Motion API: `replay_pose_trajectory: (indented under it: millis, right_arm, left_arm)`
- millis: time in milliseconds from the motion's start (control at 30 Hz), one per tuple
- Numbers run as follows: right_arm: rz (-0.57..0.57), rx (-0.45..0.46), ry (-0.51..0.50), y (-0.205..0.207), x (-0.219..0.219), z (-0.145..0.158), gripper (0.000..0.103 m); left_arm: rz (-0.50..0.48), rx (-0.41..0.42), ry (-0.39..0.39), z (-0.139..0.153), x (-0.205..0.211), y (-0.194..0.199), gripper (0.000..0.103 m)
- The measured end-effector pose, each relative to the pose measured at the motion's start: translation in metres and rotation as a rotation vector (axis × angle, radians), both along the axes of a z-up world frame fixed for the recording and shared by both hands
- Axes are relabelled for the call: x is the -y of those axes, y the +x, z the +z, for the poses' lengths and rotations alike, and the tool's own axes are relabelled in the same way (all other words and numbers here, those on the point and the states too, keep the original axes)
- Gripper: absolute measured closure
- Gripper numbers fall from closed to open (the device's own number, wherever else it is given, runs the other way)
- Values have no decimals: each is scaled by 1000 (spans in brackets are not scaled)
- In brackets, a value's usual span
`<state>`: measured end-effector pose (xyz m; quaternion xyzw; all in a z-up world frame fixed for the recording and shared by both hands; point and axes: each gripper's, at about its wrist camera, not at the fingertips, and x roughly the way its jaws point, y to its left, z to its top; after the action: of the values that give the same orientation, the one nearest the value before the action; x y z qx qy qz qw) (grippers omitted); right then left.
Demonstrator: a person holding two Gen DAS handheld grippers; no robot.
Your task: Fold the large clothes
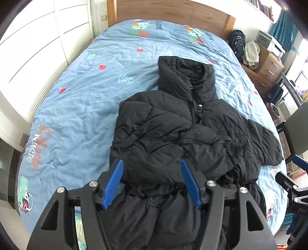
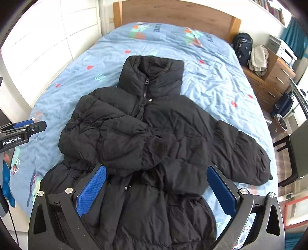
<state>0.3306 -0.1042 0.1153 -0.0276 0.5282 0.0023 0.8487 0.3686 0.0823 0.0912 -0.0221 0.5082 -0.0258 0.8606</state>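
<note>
- Black puffer jacket [image 2: 146,130] lies front-up on the bed [image 2: 211,80], roughly mid-bed, collar twd the wooden headboard [image 2: 173,13], hem at the foot edge nearest the cams.
- Zip looks closed up to the collar; body is spread flat-ish, so lay-out step appears done.
- One sleeve, the left one in the pics, is already folded in across the chest, cuff resting near the zip line. That's 1 fold done, as far as the views show.
- Other sleeve [image 2: 244,153] sticks out twd the bed's right edge, unfolded, lying on the blue sheet.
- Left gripper [image 1: 152,182]: blue pads spread apart, nothing clamped; jacket hem area shows btwn and below the jaws but no pad presses on fabric.
- Right gripper [image 2: 156,190]: jaws wide, released, empty; hangs over the lower front of the jacket, apart from the fabric.
- Both claws sit above the hem end, neither touching cloth as far as visible.
- Judged progress: early-to-mid. Left to do: bring the right-edge sleeve in over the chest, then fold hem up twd the collar (maybe in 2 passes, puffy fabric tends to spring back), then tidy.
- Risk est.: bulky fill may push the folded sleeve open again when the body gets folded.
- Nightstand [image 2: 273,77] w/ backpack beside the bed's far right corner; not part of the job.
</note>
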Motion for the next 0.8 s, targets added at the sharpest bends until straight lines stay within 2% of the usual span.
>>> replay_pose_trajectory:
  millis: [133, 400, 433, 500, 800]
  right_arm:
    - [-48, 14, 11, -15, 26, 4, 1]
    - [-223, 40, 55, -46, 103, 9, 1]
    - [-244, 42, 64, -49, 112, 8, 1]
    - [-282, 47, 78, -53, 128, 5, 1]
    - [-418, 40, 141, -64, 190, -17, 1]
  left_arm:
    - [-14, 8, -3, 11, 19, -5, 42]
    - [-71, 54, 6, 35, 68, -8, 42]
    - [-73, 53, 5, 37, 72, -8, 39]
    - [-65, 56, 8, 39, 75, -8, 33]
    - [19, 25, 22, 24, 69, -8, 27]
